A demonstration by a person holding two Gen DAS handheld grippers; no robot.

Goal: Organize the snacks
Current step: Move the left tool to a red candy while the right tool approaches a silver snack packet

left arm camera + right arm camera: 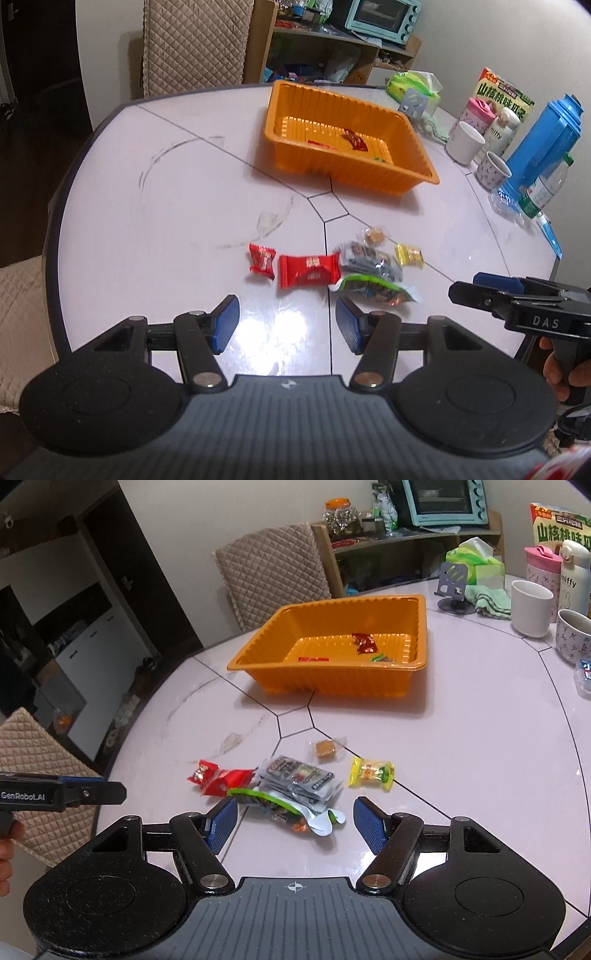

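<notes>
An orange tray (391, 177) (332, 681) stands mid-table and holds a few wrapped snacks (354, 139) (364, 642). Loose snacks lie nearer me: two red packets (308, 271) (221, 781), a grey packet (369, 258) (301, 777), a green packet (373, 290) (273, 805), a yellow candy (409, 254) (371, 771) and a brown candy (376, 235) (325, 748). My left gripper (286, 325) is open and empty, just short of the red packet. My right gripper (295, 821) is open and empty, with the green packet's near end between its fingers.
Cups (532, 607), a blue jug (543, 140), a water bottle (543, 188), a snack box (506, 96) and tissues (476, 563) crowd the table's right side. A quilted chair (273, 572) stands behind the table. A shelf with a toaster oven (384, 18) is beyond.
</notes>
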